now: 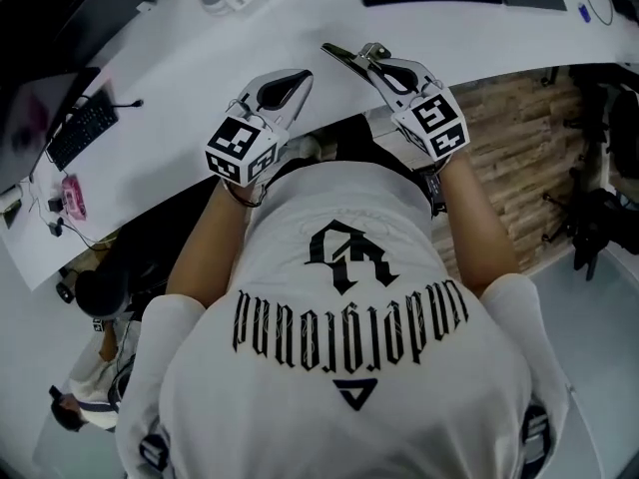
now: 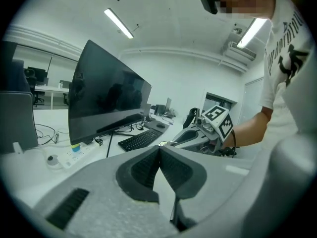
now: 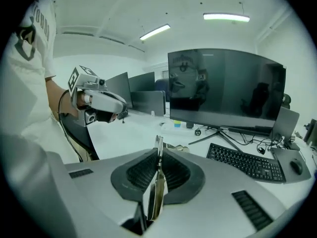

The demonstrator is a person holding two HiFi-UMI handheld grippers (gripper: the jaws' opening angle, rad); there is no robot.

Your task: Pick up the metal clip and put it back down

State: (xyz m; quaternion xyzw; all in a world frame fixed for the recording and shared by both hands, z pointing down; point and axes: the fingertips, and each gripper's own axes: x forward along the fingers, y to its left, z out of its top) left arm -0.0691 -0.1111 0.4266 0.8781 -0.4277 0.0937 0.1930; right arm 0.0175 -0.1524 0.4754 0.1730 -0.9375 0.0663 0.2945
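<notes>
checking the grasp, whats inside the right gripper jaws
The clip, on edge, is pinched between the jaws of the right gripper, with its tip poking out past them. The pads cover most of its sides.

It's an office we're looking at. From the right gripper view, a white desk [image 3: 124,133] is spreading out at nine o'clock and a dark monitor [image 3: 225,88] is standing at one. A keyboard [image 3: 245,163] and mouse [image 3: 296,167] are lying at four, a strip light [image 3: 226,17] is glowing at twelve, and more screens [image 3: 133,90] are sitting at ten.

Head view overhead, 2 gripper views low, sharing desk [image 1: 200,78]
</notes>
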